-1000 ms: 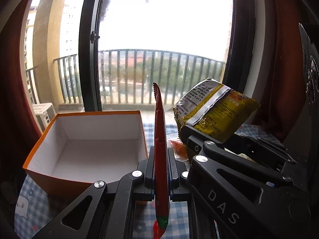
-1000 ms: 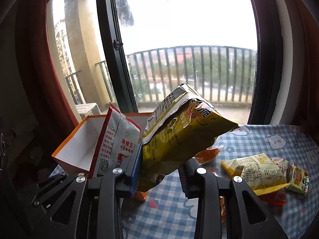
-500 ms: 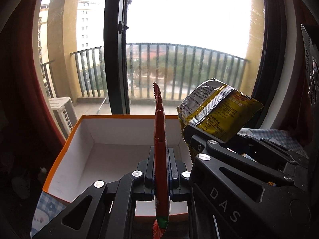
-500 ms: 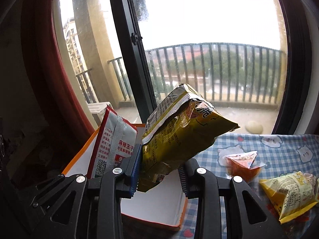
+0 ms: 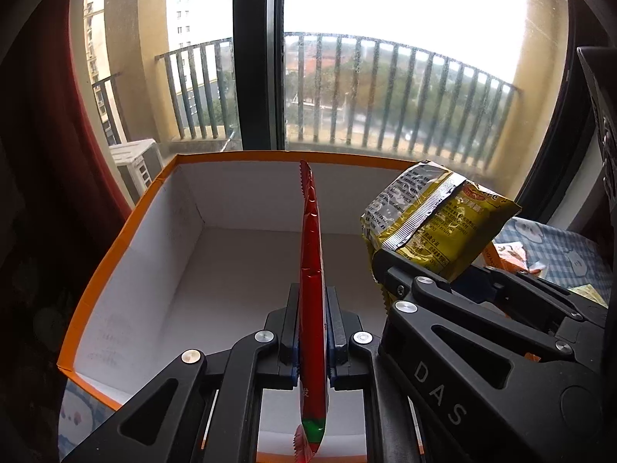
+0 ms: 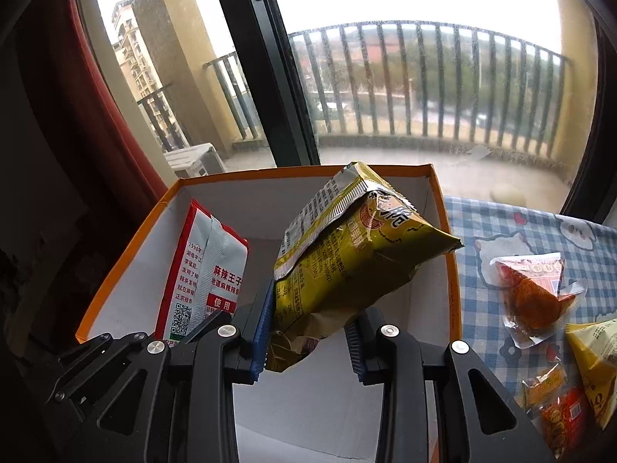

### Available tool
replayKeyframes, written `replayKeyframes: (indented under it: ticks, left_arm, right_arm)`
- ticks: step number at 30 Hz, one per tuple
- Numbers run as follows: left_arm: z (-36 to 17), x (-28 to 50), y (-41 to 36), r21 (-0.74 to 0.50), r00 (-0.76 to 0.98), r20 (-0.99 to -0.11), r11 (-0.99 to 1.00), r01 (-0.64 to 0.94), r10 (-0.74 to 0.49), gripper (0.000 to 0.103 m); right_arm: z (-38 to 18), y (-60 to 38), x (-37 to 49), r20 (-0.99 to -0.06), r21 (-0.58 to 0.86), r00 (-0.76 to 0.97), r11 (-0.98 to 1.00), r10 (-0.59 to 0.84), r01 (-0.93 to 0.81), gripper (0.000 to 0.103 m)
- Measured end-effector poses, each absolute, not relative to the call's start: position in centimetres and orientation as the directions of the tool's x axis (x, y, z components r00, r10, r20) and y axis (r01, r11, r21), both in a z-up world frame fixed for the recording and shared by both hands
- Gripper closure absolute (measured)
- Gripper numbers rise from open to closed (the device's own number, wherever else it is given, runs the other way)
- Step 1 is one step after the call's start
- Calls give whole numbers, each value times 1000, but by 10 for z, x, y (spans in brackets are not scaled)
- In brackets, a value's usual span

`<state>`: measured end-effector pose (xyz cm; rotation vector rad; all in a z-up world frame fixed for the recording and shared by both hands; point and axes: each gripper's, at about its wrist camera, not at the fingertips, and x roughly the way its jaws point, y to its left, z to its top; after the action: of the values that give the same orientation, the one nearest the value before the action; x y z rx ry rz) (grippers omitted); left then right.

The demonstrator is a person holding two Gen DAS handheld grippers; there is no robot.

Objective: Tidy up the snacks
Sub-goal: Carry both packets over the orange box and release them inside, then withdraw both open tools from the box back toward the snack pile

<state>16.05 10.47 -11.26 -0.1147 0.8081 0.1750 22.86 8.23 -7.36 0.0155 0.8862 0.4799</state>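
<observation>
An orange box with a white inside point(image 5: 135, 270) stands on the checked tablecloth; it also shows in the right wrist view point(image 6: 439, 200). My left gripper point(image 5: 313, 332) is shut on a flat red snack packet point(image 5: 311, 254), held edge-on over the box. My right gripper point(image 6: 308, 332) is shut on a puffy yellow snack bag point(image 6: 347, 258), also over the box. The yellow bag point(image 5: 435, 227) and the right gripper show at the right of the left wrist view. The red packet's grey-and-red back point(image 6: 204, 270) shows at the left of the right wrist view.
Loose snacks lie on the blue checked cloth point(image 6: 482, 308) right of the box: an orange-red clear packet point(image 6: 536, 293), a yellow bag point(image 6: 594, 351) and small red packets point(image 6: 559, 413). A window with a black frame point(image 6: 277, 69) and a balcony railing is behind. Red curtains hang at the sides.
Both grippers have moved left and forward with their packets. They now hang over the open box, which fills more of both views.
</observation>
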Motion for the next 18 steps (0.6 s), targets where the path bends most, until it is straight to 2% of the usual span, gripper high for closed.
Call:
replayKeyframes:
  ticks: [2,4,6,11,12,13,15,18]
  left_arm:
    - [-115,168,110,-36,660,-743,978,-208,113,93]
    - [-117,177,120,-40,642,-758,975,-218,112,86]
    - [-116,180,126,-67,631,-771,972,-224,92,74]
    - [-115,185,132,-92,599,-798,969,-230,66,61]
    - [-115,182,130,-96,597,-800,969,-228,61,52]
    - [-114,180,130,-104,597,-800,968,-228,55,48]
    - [-109,180,133,-107,599,-799,968,-227,52,42]
    - [-105,176,137,-114,605,-795,967,-229,49,35]
  right_arm:
    - [-78,86,232,-760,198,519,900,391,-388,65]
    - [-82,89,235,-776,181,513,908,368,-378,65]
    - [-83,92,236,-786,151,516,915,341,-375,65]
    - [-86,94,242,-819,116,489,921,300,-372,64]
    - [-86,95,242,-821,114,487,921,299,-372,61]
    - [-85,95,242,-822,117,482,918,304,-380,58]
    - [-80,95,246,-820,128,472,908,323,-399,48]
    - [-79,96,240,-816,123,477,904,327,-411,40]
